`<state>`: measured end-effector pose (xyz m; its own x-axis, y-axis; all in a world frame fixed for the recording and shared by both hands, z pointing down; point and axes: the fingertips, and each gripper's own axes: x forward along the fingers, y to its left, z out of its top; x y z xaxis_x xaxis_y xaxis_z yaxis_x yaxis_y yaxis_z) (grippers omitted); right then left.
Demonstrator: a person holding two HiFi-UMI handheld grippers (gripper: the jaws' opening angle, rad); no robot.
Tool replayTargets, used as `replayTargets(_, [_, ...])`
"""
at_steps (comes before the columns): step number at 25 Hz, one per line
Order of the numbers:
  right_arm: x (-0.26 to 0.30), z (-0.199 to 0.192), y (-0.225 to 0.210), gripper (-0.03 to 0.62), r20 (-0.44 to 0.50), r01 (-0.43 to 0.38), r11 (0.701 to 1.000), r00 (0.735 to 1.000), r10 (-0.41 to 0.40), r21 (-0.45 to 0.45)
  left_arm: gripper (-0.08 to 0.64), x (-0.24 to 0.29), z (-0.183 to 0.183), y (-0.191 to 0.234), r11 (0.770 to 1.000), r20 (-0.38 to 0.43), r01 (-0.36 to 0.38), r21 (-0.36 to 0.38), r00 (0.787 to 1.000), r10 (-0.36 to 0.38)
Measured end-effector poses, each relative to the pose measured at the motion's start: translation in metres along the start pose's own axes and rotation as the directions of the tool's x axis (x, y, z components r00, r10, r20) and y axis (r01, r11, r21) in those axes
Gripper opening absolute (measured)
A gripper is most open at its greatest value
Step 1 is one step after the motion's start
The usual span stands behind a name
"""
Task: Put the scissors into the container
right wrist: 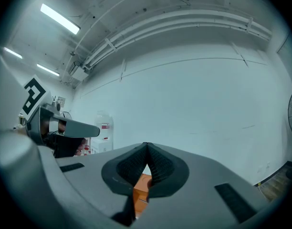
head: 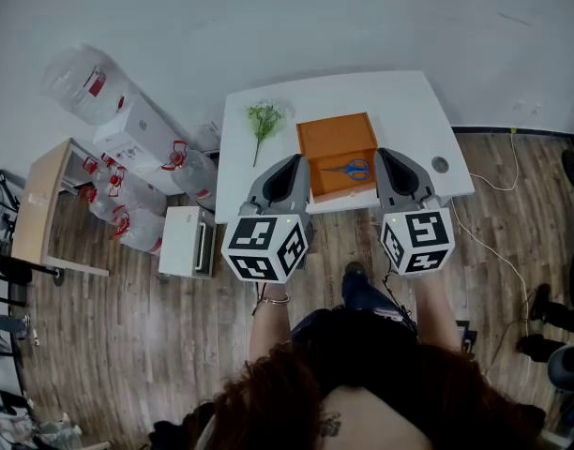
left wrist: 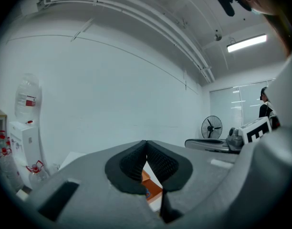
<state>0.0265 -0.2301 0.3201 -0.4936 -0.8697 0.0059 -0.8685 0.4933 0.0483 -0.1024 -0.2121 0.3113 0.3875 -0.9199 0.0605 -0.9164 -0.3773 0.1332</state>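
The scissors (head: 351,168) lie inside the orange container (head: 335,137), blue handles towards the right. Their blades are thin and hard to make out against the orange floor. The container sits on the white desk (head: 414,101), near its front edge. A green sprig (head: 263,120) lies on the desk to the left of it, apart from it.

The left claw (head: 294,160) and right claw (head: 385,154) hover on either side of the container's near end. They and their marker cubes cover the front strip of the desk.

In the left gripper view the left claw (left wrist: 146,142) is clenched: its ribbed pads meet at the tips with nothing between them. Below the tips only a sliver of the container (left wrist: 152,187) shows through the gap. A blue speck on that sliver is too small to identify.

The right claw (right wrist: 146,145) is likewise clenched on nothing in the right gripper view. Only a narrow piece of the container (right wrist: 139,184) shows there, and the scissors do not appear.

Water bottles (head: 179,165) crowd the wooden floor (head: 99,345) left of the desk, partly overlapping one another.
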Motion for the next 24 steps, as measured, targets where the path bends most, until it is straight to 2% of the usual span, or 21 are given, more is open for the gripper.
replayTargets(12, [-0.001,0.001,0.004,-0.003,-0.002,-0.019,1.000,1.000,0.019,-0.003,0.015,0.000,-0.002,-0.001,1.000,-0.003,-0.002,0.005,1.000,0.002])
replayTargets(24, [0.015,-0.003,-0.013,-0.003,-0.006,-0.029,0.999,1.000,0.029,-0.040,0.016,0.030,-0.003,-0.005,1.000,-0.016,0.013,0.023,1.000,-0.013])
